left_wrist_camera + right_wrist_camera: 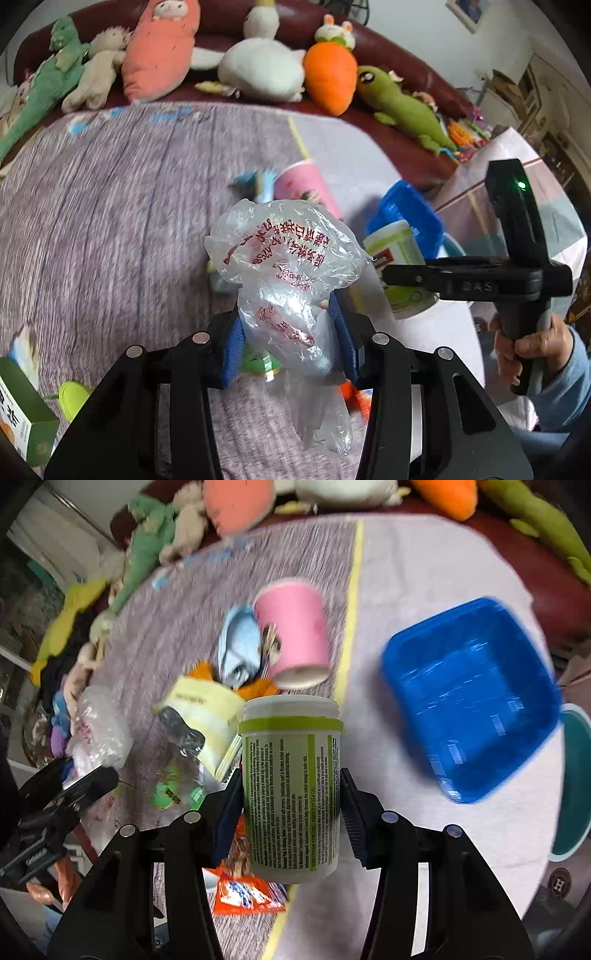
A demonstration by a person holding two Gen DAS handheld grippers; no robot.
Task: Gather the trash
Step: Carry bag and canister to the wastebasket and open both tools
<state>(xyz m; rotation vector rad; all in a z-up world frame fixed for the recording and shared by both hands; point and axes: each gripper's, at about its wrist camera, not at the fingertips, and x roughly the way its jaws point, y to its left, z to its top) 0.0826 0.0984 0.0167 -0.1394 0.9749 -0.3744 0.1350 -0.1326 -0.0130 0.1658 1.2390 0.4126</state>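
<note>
Trash in both grips: our left hand-held gripper [290,334] pinches a crumpled plastic bag [284,258]. Our right hand-held gripper [290,806] clamps a green-labelled bottle [291,790] above the desk [424,572], near the blue tray [469,698].

One pink cup [295,631], one blue tray [469,698], two grippers.

The white plastic jar with a green label [291,794] has small print with "DIRECTIONS FOR USE - ADULT DOSAGE". The crumpled clear plastic bag [284,258] has red Chinese writing, too crinkled to read.
</note>
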